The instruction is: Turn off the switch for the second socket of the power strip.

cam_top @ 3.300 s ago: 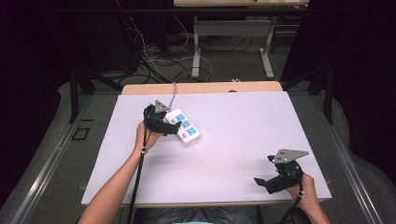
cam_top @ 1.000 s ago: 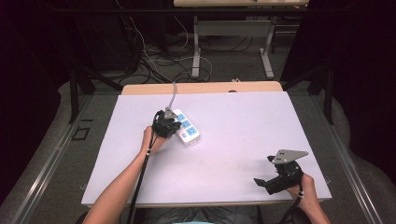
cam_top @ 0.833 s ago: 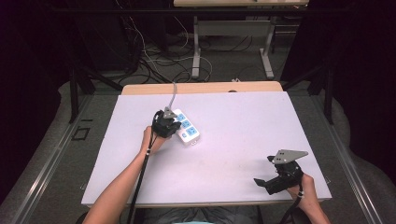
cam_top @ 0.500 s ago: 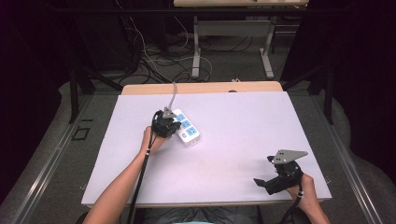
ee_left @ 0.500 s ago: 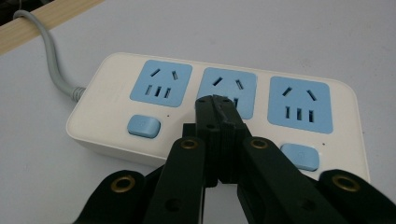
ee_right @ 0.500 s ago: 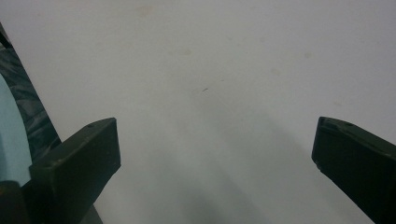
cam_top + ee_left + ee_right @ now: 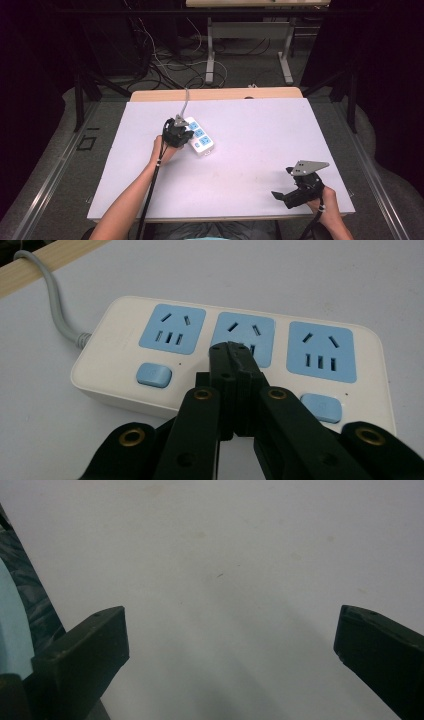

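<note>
power strip: white, three blue sockets, lying near far-left part of white table, grey cord off far edge.
left gripper: jaws pressed together, empty, tip over middle socket, just above middle switch row.
right gripper: jaws wide, empty, near-right corner, well apart.
likely step: pressing a switch.
tip: go straight down, closed tip centred on button, light force; strip may slide.
</note>
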Motion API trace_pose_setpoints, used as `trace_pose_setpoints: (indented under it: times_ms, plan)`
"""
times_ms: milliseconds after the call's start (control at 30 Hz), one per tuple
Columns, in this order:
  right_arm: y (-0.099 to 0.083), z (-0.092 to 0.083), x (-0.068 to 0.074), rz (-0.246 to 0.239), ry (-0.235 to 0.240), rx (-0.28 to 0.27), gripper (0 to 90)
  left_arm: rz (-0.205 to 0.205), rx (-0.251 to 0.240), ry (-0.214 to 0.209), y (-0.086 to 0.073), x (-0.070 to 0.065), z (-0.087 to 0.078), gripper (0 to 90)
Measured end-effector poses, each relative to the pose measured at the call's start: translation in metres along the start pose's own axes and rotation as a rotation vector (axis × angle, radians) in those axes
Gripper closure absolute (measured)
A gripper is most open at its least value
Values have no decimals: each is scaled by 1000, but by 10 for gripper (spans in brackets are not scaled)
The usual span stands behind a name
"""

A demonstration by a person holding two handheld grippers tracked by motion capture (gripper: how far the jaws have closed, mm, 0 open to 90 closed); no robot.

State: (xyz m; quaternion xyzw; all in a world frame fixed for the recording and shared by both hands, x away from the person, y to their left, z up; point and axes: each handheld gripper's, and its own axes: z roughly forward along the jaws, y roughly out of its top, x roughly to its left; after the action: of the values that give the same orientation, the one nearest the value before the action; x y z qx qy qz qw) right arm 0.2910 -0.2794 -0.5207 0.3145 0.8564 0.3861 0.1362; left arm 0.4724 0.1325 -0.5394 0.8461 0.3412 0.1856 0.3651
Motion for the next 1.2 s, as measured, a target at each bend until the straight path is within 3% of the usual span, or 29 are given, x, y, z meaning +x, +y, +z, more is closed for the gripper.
trace_pose_setpoints:
  times_ms: [733, 867, 933, 967, 1200]
  plan:
    - [0, 0, 0, -7, 0, -3, 8, -3, 10, 8, 1, -2, 0, 900]
    - [0, 0, 0, -2, -1, -1, 8, 2, 31, -9, 2, -1, -1, 900]
    - [0, 0, 0, -8, -1, -3, 8, -2, 9, 3, 0, 0, 0, 900]
    - [0, 0, 0, -3, -1, -1, 8, 1, 36, -7, 1, 0, -1, 900]
    - [0, 0, 0, -7, -2, -3, 8, -2, 19, 5, 1, -2, 0, 900]
